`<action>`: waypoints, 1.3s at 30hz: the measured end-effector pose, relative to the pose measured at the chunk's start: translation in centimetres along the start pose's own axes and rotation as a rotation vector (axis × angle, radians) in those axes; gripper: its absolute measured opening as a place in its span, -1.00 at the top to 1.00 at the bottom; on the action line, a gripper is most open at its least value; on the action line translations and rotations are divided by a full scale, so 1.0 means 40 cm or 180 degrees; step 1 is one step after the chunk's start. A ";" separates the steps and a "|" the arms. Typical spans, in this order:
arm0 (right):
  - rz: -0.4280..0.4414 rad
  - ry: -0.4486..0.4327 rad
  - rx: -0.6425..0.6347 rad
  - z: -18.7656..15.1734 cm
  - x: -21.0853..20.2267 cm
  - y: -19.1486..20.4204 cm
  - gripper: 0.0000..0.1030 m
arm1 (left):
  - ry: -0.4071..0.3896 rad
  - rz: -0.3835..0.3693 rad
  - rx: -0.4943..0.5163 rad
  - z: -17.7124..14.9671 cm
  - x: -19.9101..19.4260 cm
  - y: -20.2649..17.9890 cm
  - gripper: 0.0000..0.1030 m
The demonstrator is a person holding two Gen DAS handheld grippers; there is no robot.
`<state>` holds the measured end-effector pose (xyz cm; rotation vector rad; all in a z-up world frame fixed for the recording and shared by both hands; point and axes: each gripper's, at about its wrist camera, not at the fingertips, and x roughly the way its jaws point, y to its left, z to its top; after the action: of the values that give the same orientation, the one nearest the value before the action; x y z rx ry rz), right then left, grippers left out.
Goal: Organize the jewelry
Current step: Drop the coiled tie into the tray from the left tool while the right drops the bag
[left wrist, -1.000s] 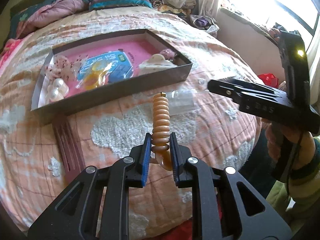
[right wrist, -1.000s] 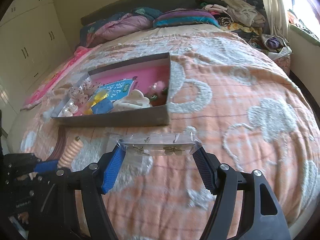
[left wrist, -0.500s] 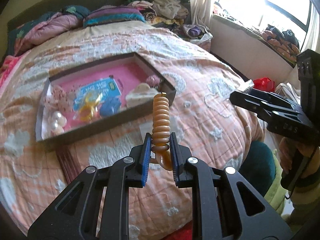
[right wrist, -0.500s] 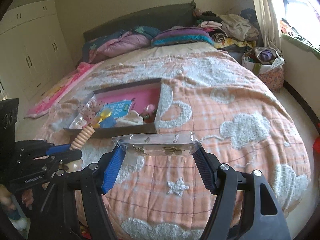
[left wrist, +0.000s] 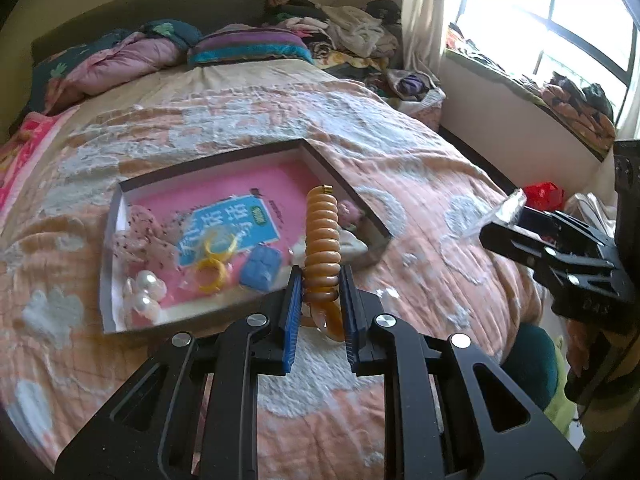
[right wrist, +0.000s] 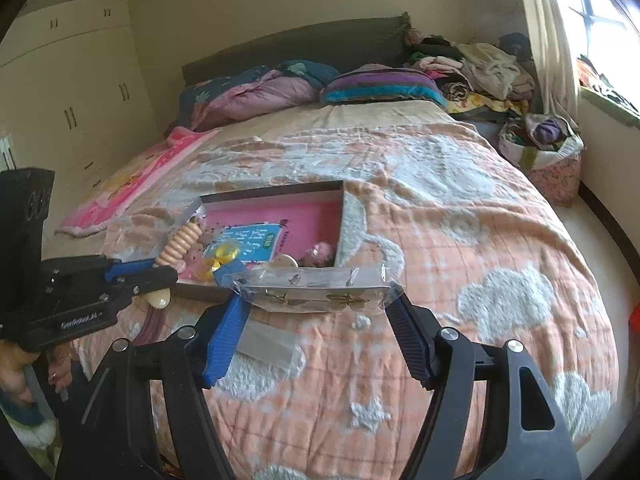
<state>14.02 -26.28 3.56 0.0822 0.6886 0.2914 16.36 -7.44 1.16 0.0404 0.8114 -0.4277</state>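
The left gripper is up above the bed, squeezing an orange coil bracelet that points to 12 o'clock. The right gripper pinches a clear earring packet. At 11 o'clock lies the pink box.

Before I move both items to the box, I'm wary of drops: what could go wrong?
The orange coil bracelet is pinched only at its lower end by the left tongs, so it could tip or slip. The clear earring packet spans the right tongs by its edges and may buckle out.
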 end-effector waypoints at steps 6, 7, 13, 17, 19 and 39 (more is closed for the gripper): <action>0.0066 0.0018 -0.0117 0.047 0.054 0.036 -0.31 | -0.0016 0.0102 -0.0096 0.027 0.017 0.062 0.78; 0.0073 0.0020 -0.0143 0.056 0.065 0.042 -0.31 | -0.0017 0.0127 -0.0122 0.031 0.021 0.078 0.78; 0.0122 0.0072 -0.0276 0.099 0.130 0.074 -0.31 | -0.0025 0.0220 -0.0280 0.049 0.036 0.154 0.78; 0.0147 0.0174 -0.0350 0.116 0.185 0.094 -0.31 | -0.0025 0.0251 -0.0380 0.052 0.046 0.197 0.78; 0.0165 0.0213 -0.0395 0.120 0.206 0.105 -0.31 | -0.0017 0.0259 -0.0426 0.052 0.053 0.219 0.78; 0.0347 0.0572 -0.0558 0.108 0.409 0.195 -0.31 | 0.0176 0.0355 -0.0685 0.045 0.158 0.342 0.78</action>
<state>26.94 -13.97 -1.82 -0.0750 0.8353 0.4667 26.72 2.47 -3.80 -0.1024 0.9015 -0.2333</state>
